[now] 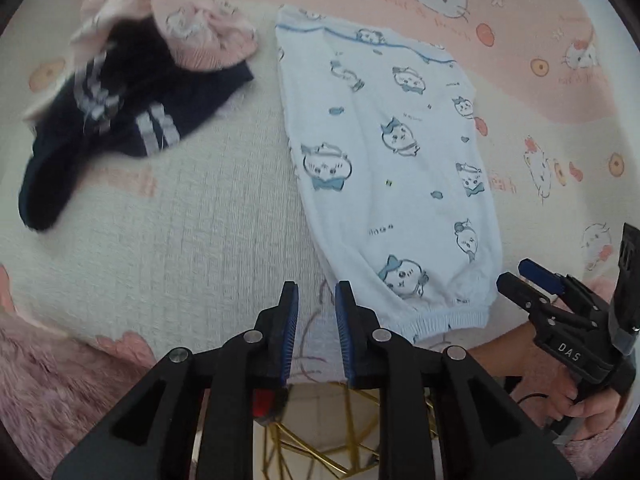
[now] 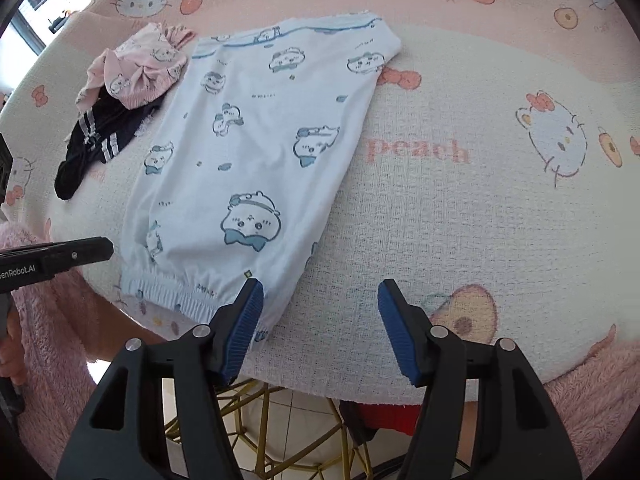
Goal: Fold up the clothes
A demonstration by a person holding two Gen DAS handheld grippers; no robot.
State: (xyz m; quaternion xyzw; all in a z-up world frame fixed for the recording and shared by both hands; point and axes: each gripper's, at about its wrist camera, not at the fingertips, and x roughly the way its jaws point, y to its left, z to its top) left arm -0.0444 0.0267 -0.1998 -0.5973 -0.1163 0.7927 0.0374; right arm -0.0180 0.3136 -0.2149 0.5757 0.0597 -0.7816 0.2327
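While the pale blue cotton garment with cartoon-animal print and an elastic hem point(image 2: 248, 152) is lying flat on the cream-and-pink quilted cat-print cover point(image 2: 460, 200), its gathered hem is resting at the near edge, just ahead of and to the left of the right gripper point(image 2: 320, 308), whose blue-padded fingers are being held well apart with nothing between them; the left-hand pad is overlapping the hem's right corner in the view, though whether it is touching cannot be told. The left gripper point(image 1: 316, 304) is being held at the opposite side of the hem, its fingers being kept close together with only a narrow gap, and nothing is being gripped. Well beyond the left gripper's fingertips, to their left, a crumpled pink printed garment point(image 1: 200, 28) is lying on top of a dark navy garment with white stripes point(image 1: 120, 112), apart from the blue one. Since the blue piece is lying as a narrow, smooth strip, it could be fitting either a lengthwise fold already laid or a garment simply spread out, and this is not being settled by the views. For whichever fold is being made, both hem corners are best being pinched together through all layers, lifted evenly, and carried away from the fingers toward the far blue-trimmed edge point(image 2: 304, 28), with edges being matched and wrinkles avoided.
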